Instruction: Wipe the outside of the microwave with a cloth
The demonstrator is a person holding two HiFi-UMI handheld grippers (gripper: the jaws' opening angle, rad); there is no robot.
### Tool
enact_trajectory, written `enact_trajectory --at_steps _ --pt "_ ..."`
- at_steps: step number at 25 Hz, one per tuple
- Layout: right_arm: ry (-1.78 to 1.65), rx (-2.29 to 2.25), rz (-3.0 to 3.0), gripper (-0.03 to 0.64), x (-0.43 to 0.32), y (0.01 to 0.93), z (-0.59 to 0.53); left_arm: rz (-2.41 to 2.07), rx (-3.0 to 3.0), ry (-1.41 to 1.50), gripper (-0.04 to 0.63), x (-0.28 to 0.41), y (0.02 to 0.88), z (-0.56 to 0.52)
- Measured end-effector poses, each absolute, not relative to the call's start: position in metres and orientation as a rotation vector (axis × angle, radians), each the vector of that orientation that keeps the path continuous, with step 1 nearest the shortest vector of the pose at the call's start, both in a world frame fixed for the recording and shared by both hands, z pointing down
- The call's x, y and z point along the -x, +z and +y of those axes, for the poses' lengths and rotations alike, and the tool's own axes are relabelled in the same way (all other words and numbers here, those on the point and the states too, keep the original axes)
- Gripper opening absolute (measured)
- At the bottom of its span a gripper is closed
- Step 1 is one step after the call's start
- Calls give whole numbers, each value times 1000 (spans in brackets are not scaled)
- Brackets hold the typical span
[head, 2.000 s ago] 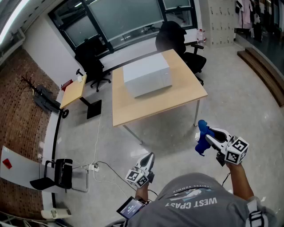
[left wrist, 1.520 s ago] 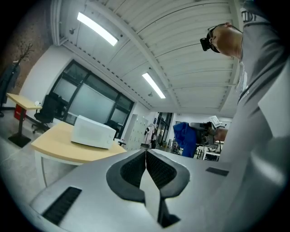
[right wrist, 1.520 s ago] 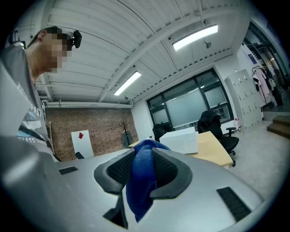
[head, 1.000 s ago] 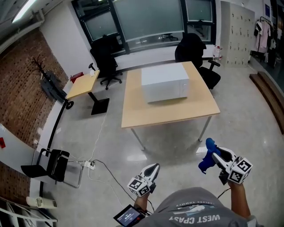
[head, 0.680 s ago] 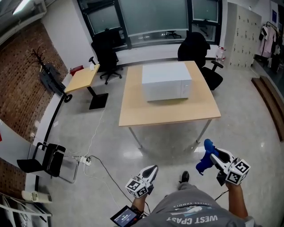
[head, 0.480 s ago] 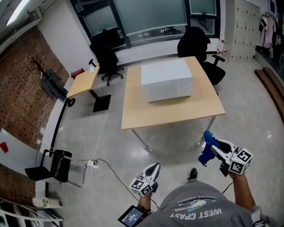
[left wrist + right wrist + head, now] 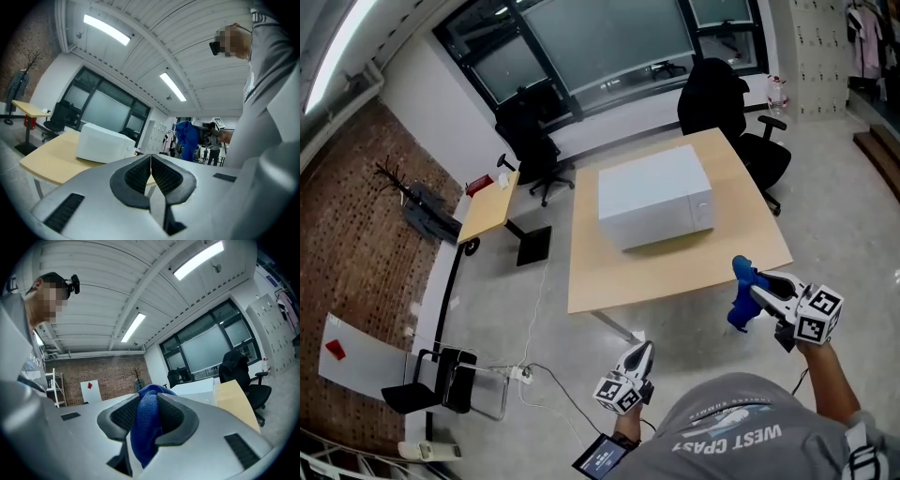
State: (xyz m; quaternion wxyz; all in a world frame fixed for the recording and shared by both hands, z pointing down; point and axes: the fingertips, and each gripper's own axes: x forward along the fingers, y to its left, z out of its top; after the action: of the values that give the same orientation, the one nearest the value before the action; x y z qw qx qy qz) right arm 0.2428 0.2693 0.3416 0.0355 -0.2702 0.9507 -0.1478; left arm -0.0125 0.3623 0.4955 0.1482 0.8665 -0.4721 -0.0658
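A person stands just short of the wooden tabletop (image 7: 675,267), where the white microwave (image 7: 654,197) sits untouched near the middle. The right tongs (image 7: 754,287) are clamped on a bunched blue cloth (image 7: 738,302), held level near the tabletop's front edge; the left tongs (image 7: 643,350) are closed on nothing. The approach appears to be the step in hand. Next, the cloth must reach the microwave's casing and press flat.
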Motion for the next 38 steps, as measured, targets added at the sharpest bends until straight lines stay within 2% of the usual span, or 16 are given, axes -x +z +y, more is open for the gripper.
enact_trajectory --at_steps 8,15,23,29,38 --pt "-450 799 2905 121 -272 355 169 -1402 -2505 -157 24 -10 482 268" --pt "-494 804 2884 121 -263 373 106 -1348 -2529 -97 24 -9 483 202" --pt "-417 968 2843 121 -232 367 30 -1251 -2635 -151 23 40 478 88" --pt "-430 1109 2777 121 -174 355 -38 -1128 -2722 -144 25 101 452 -5" --pt "-450 1218 2761 121 -123 370 -78 -1027 -2737 -130 23 150 466 -59"
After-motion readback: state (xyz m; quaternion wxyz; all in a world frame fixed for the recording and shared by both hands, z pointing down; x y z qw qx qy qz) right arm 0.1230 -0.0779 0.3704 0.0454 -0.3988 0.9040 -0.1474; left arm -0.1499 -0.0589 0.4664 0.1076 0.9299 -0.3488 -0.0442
